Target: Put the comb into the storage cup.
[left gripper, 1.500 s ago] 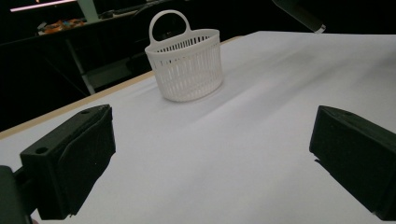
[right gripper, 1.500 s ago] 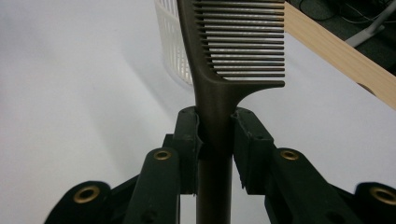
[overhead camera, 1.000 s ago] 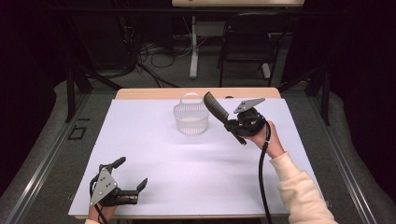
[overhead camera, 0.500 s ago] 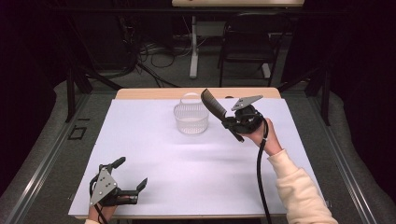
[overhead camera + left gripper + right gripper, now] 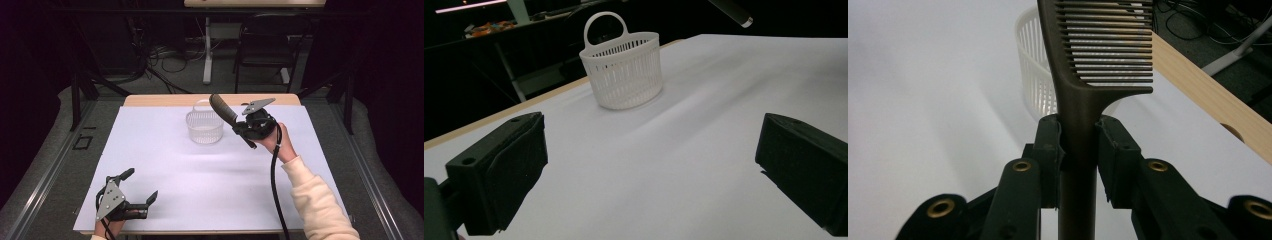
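Because the right gripper (image 5: pixel 1079 150) is clamped on the handle of the dark brown plastic comb (image 5: pixel 1098 55) — its two black pads pressing the narrow stem just below the teeth — the comb stands out stiffly beyond the jaws instead of dangling. In the high view that gripper (image 5: pixel 239 126) is held up off the table, just to the right of the small white slotted plastic basket with a loop handle (image 5: pixel 205 127), and the comb (image 5: pixel 222 109) slants up and leftward so that its toothed end hangs near the basket's rim. That pose reads, I judge, as a carry toward the basket: gripping low on the handle leaves the long toothed part free to go in first, and keeping it raised clears the wall.

The basket sits upright near the far edge of the white paper-covered table (image 5: pixel 200 175), its open mouth upward, which suits a drop from above.

The left gripper (image 5: pixel 131 195) rests at the near left corner, well apart from the basket — its jaws stand wide with nothing between them, as the left gripper view shows bare table between the two pads (image 5: pixel 509 165) and the basket (image 5: pixel 624 70) far ahead. Parked there, it stays out of the right hand's path.
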The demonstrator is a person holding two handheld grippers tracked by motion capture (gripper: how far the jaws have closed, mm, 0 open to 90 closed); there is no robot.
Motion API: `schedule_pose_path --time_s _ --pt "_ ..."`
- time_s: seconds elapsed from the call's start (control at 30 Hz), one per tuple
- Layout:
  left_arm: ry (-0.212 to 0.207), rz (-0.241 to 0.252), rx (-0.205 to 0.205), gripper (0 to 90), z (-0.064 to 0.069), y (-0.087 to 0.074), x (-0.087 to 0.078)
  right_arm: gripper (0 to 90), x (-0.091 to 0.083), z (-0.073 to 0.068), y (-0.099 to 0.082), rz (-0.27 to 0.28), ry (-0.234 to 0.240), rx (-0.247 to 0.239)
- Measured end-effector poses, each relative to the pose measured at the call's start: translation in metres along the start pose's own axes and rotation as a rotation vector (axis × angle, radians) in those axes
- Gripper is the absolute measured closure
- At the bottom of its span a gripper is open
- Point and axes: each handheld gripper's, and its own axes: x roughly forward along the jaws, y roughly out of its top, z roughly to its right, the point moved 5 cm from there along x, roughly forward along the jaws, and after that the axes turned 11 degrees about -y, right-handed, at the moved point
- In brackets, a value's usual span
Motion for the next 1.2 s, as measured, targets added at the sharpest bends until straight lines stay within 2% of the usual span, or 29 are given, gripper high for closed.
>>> schedule_pose_path --time_s 1.2 --pt "-0.003 -0.007 -0.001 0.4 0.000 -0.001 0.001 72.3 0.009 0.001 0.033 0.066 -0.029 0.019"
